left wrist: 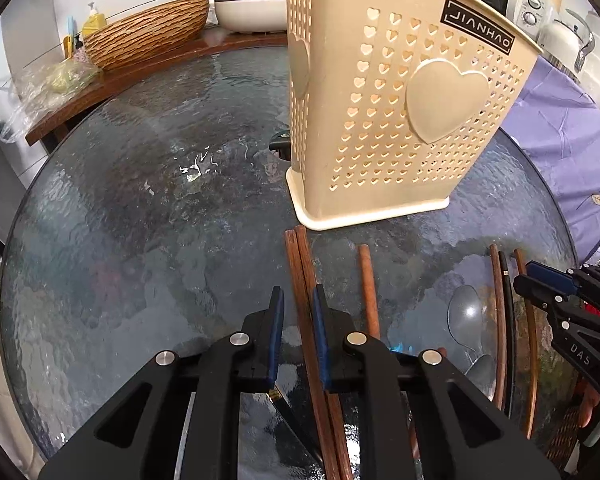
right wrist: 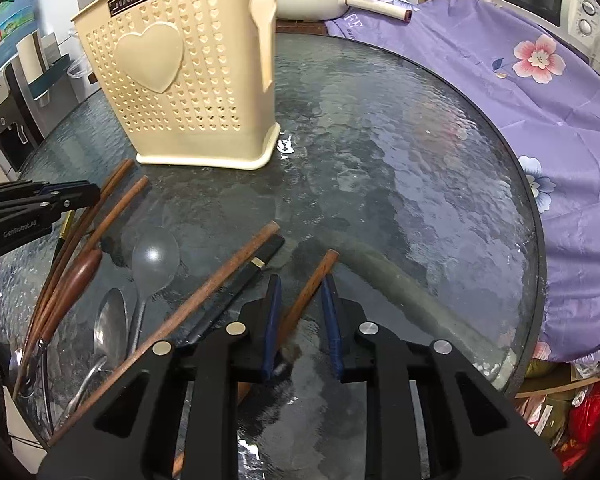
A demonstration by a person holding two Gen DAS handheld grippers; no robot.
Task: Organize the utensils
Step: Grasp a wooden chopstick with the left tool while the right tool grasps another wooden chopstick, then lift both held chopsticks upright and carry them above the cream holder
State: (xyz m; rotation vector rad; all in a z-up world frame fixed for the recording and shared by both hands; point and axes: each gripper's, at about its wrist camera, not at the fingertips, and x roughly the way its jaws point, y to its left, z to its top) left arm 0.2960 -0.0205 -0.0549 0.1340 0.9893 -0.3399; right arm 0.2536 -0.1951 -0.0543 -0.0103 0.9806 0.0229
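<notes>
Blue-padded and parted, the left gripper (left wrist: 298, 308) sits low over the glass desk (left wrist: 140, 220) with a pair of brown chopsticks (left wrist: 300, 264) running between its fingers, pads not visibly pressing them. Over on the right, the right gripper (right wrist: 300, 300) is parted too, straddling a single brown chopstick (right wrist: 316, 280) lying on the glass; contact can't be judged. Between the two lie more utensils: a wooden chopstick (right wrist: 204, 292) beside a black one (right wrist: 256, 264), a clear plastic spoon (right wrist: 154, 260), a metal spoon (right wrist: 110, 324). Farther back stands the beige heart-pattern utensil holder (left wrist: 400, 120), upright on the desk, and beyond it purple floral cloth (right wrist: 520, 64) drapes the far right edge.
</notes>
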